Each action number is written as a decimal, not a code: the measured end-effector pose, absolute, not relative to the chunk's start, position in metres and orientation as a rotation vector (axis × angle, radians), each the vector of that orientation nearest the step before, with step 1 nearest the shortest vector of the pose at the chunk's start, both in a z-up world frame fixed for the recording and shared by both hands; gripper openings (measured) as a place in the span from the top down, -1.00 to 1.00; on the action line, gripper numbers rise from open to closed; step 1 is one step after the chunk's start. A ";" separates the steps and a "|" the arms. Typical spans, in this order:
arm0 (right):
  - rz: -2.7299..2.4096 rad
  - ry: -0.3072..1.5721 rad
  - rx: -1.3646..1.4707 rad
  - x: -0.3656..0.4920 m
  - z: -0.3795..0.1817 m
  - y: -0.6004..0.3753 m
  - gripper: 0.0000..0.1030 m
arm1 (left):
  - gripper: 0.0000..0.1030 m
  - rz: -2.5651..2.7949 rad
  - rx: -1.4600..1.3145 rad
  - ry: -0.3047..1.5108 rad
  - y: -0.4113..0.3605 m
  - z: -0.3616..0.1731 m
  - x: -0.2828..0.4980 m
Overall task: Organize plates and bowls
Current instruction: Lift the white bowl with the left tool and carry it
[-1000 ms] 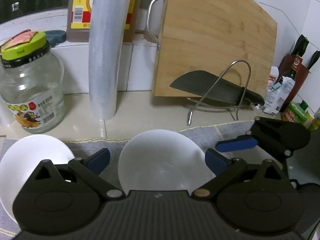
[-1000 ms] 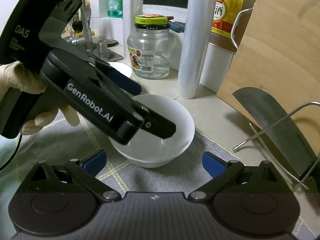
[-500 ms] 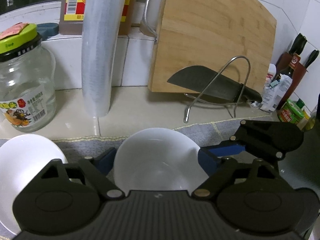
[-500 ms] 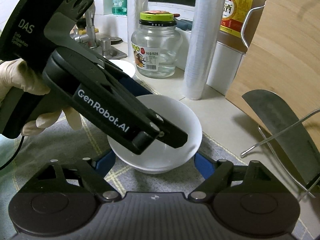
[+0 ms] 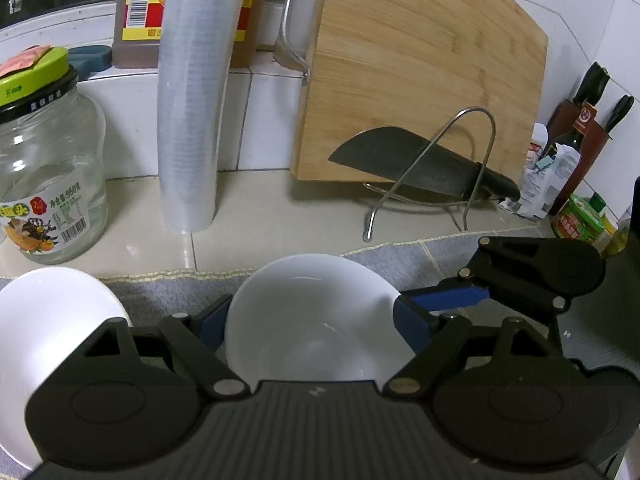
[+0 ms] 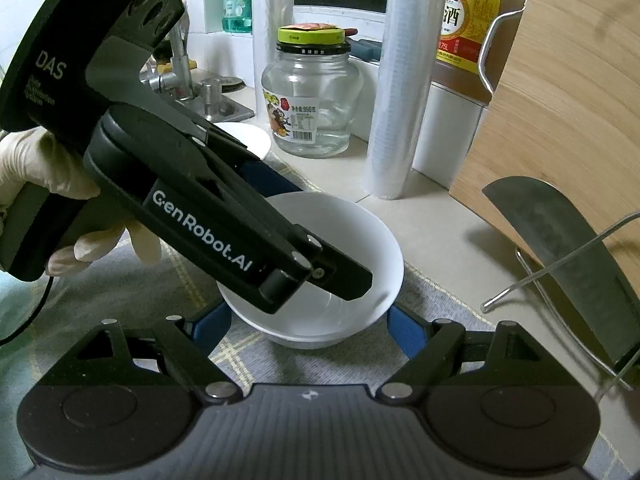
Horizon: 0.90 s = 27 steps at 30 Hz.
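Observation:
A white bowl (image 5: 312, 320) stands on a grey cloth mat (image 5: 432, 256). My left gripper (image 5: 312, 328) is shut on it, blue pads pressed against its left and right walls. My right gripper (image 6: 310, 334) reaches in from the right; its pads touch the lower sides of the same bowl (image 6: 320, 320). One of its blue fingers (image 5: 452, 298) lies against the bowl's right rim. In the right wrist view the left gripper's body crosses over the bowl, held by a gloved hand (image 6: 24, 160). A second white bowl (image 5: 48, 320) sits on the mat to the left.
Behind the mat stand a glass jar (image 5: 48, 168) with a green lid, a tall sleeve of plastic cups (image 5: 192, 100) and a wooden cutting board (image 5: 420, 72). A cleaver (image 5: 420, 164) rests on a wire stand. A knife block (image 5: 580, 132) and small packets fill the right corner.
Both pairs of jaws have closed in from standing wide beside the bowl to touching it. Neither the bowl nor the hands have shifted noticeably.

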State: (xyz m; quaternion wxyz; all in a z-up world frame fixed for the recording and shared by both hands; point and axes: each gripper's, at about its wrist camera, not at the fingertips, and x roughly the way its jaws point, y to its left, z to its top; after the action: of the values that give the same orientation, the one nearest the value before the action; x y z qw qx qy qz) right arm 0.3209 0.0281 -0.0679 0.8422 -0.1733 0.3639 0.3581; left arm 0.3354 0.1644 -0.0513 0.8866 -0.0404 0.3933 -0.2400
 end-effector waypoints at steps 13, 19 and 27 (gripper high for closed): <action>0.757 0.751 -0.357 0.307 -0.059 0.024 -0.71 | -0.63 -0.505 -0.075 0.788 0.161 -0.037 0.318; 0.754 0.739 -0.353 0.295 -0.053 0.019 -0.71 | -0.64 -0.518 -0.056 0.769 0.155 -0.028 0.306; 0.745 0.718 -0.362 0.278 -0.044 0.014 -0.71 | -0.64 -0.533 -0.036 0.743 0.149 -0.016 0.292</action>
State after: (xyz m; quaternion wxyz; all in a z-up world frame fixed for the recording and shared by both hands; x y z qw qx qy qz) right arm 0.2779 0.0138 -0.0441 0.8534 -0.1721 0.3414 0.3543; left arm 0.2917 0.1489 -0.0160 0.8971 -0.0174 0.3587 -0.2573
